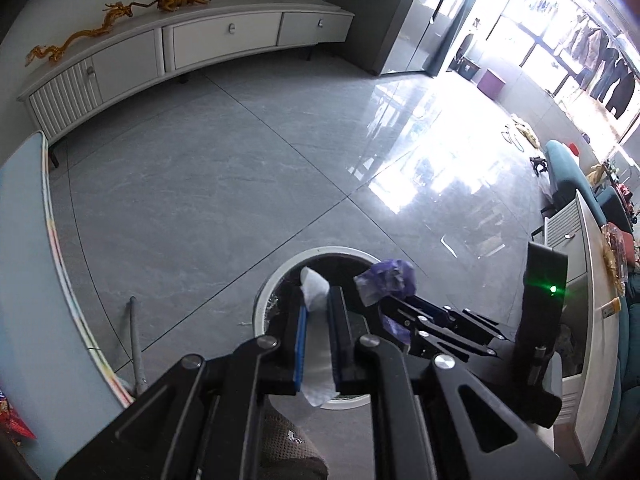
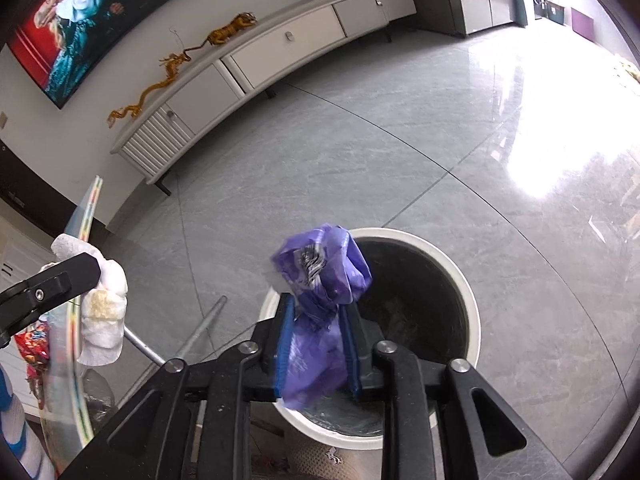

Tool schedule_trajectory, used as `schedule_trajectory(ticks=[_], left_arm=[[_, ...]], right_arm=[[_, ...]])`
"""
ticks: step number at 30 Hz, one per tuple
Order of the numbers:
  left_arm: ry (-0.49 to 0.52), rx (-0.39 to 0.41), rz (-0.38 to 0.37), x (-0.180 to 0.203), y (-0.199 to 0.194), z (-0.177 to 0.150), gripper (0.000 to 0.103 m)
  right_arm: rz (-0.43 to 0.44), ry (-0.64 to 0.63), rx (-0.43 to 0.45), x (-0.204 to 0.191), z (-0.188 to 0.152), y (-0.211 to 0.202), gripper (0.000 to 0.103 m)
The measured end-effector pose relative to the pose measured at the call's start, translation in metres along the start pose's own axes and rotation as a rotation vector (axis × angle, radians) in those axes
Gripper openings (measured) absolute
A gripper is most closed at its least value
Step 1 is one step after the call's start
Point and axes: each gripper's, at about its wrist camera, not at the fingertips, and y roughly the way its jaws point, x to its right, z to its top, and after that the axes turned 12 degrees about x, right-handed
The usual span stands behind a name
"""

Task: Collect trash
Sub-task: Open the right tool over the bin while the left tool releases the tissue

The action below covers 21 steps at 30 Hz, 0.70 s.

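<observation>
Hovering over the round white waste bin [image 2: 472, 300], both grippers carry trash, which I judge is why they are tilted down at its dark mouth: each piece can fall straight in once let go. Nearest over the bin, the right gripper [image 2: 316, 340] has its blue pads [image 2: 283, 344] set a little apart, with a crumpled purple plastic bag [image 2: 324, 268] between them; the bag bulges above the tips and hangs over the bin's near-left rim. Whether the pads press it or have slackened I cannot tell. Left of the bin, the left gripper [image 1: 318, 328] pinches a wad of white tissue [image 1: 314, 286], its fingers nearly pressed together on the thin paper; in its own view the tissue sits over the bin's near edge. Beyond the bin stretches grey tiled floor [image 1: 224, 184], then a long white cabinet [image 1: 224, 38] by the far wall.
</observation>
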Motion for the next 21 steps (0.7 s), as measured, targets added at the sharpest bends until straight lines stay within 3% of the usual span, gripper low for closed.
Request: schedule_trajectory(ticks=[2,5,9,17,21], left_arm=[[-0.017,-0.018,-0.030,0.002,0.007,-0.002,0.014],[-0.037,-0.027,-0.060,0.005,0.011,-0.002,0.032],[-0.046,-0.008,-0.072,0.004,0.003,0.003,0.035],[-0.003,0.134,0.071,-0.024,-0.056,0.001,0.035],[-0.044,0.195,0.137,-0.052,-0.095,-0.008,0.035]], right_arm=[[-0.019,0.006,-0.005,0.005,-0.002,0.003,0.040],[-0.045,0.005,-0.008,0.012,-0.004,0.004,0.043],[-0.058,0.009,-0.002,0.014,-0.004,0.000,0.044],[-0.023,0.003,0.059,-0.007,0.010,-0.022,0.044],[0.010,-0.014,0.098,-0.026,0.018,-0.036,0.044]])
